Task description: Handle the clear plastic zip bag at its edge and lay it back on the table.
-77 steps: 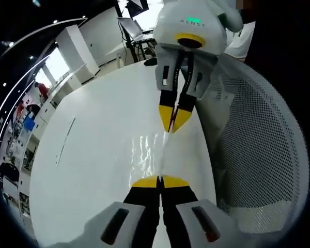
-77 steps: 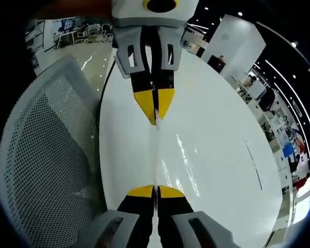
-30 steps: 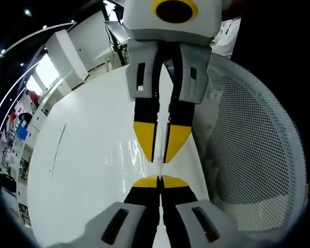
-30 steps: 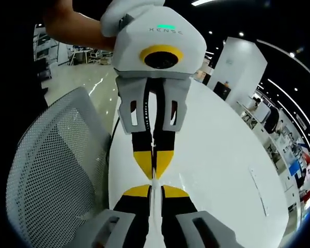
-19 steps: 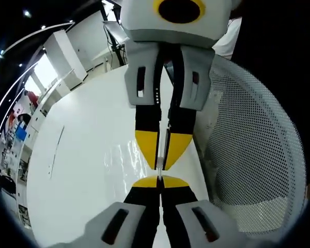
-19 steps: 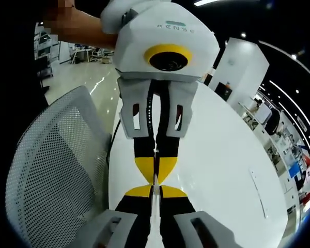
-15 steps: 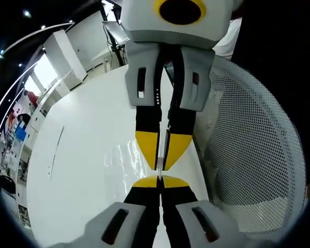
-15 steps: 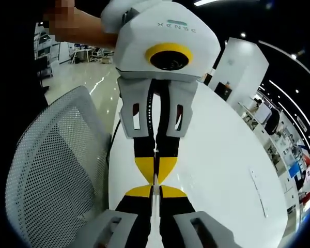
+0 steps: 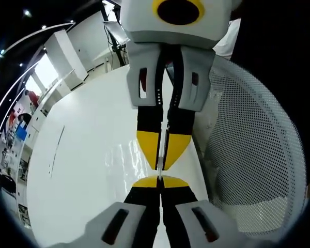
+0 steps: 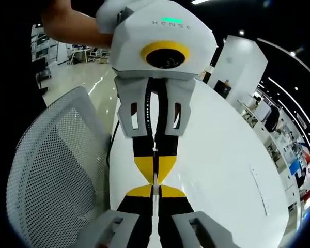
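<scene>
The clear plastic zip bag shows as faint glossy wrinkles over the white table, and edge-on as a thin pale strip between the two grippers. My left gripper rises from the bottom of the left gripper view, shut on the bag's edge. My right gripper comes down from above, facing it tip to tip and also shut on that edge. In the right gripper view the right gripper is at the bottom and the left gripper points down at it, tips almost touching.
A white mesh chair back stands at the table's near edge beside both grippers. A person's forearm holds the left gripper. A thin dark line lies on the table farther out. Office furniture stands beyond the table.
The two grippers have closed the distance between them, from well apart to nearly tip to tip, still pinching the bag's edge. Over the last half second almost nothing has moved.
</scene>
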A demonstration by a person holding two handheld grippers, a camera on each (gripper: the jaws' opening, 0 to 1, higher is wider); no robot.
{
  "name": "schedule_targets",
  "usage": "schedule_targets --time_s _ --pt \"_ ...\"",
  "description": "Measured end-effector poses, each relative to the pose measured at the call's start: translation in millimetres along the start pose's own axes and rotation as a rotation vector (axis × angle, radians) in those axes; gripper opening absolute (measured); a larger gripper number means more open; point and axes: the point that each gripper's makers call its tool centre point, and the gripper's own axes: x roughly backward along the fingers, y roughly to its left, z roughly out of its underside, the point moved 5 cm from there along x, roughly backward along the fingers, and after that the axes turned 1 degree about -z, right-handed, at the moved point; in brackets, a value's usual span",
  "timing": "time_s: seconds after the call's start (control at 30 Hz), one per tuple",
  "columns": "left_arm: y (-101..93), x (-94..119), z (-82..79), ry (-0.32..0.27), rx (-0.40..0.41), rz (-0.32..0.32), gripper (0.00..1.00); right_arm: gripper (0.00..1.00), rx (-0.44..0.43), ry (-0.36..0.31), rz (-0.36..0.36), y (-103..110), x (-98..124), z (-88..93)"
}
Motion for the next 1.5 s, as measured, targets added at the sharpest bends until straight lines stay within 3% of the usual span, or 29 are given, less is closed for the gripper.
schedule_targets --time_s 0.9,1.07,1.5 --pt "0.6 3.1 -1.5 -0.029 0.031 0.014 0.0 0.0 -0.015 0.008 0.005 -0.6 2.0 4.7" --pt "1.1 4.5 -0.4 -0.03 -0.009 -0.01 0.0 0.0 -0.017 0.005 0.003 0.3 1.7 2.5" --pt "0.3 13.8 -6.3 -0.017 -0.018 -0.023 0.0 0.0 -0.025 0.002 0.002 -0.2 -2.9 -1.8"
